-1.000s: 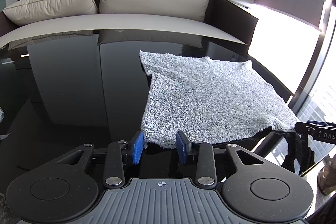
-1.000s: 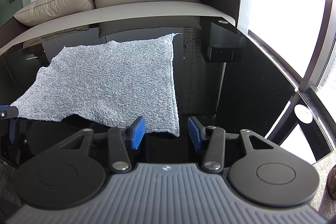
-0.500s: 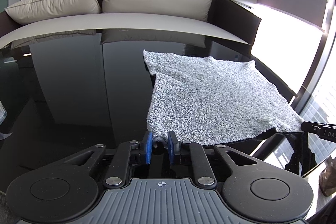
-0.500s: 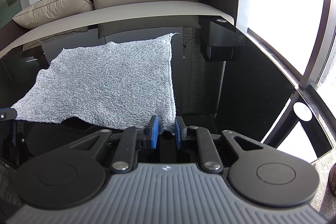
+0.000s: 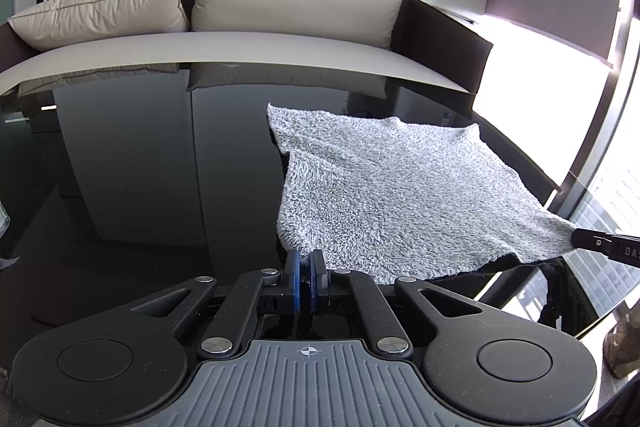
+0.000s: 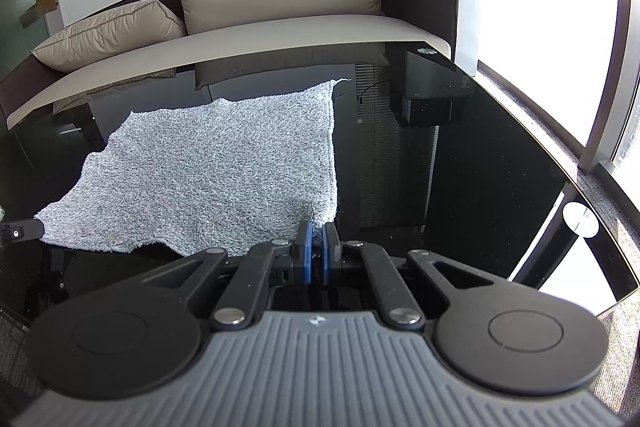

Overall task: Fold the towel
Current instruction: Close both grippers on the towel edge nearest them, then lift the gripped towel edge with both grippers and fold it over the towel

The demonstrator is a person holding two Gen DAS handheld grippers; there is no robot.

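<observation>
Towel (image 5: 392, 199) is lying flat and spread out on the glossy black table (image 5: 140, 167), grey and fluffy, no fold in it so far. Left gripper (image 5: 304, 267) has its blue pads pinched tight on the near left corner, and right gripper (image 6: 316, 247) is clamped on the near right corner the same way. Both near corners look a bit lifted off the glass. Couch (image 6: 280, 23) with beige cushions sits behind the table, bright window (image 6: 560, 27) off to the right.
</observation>
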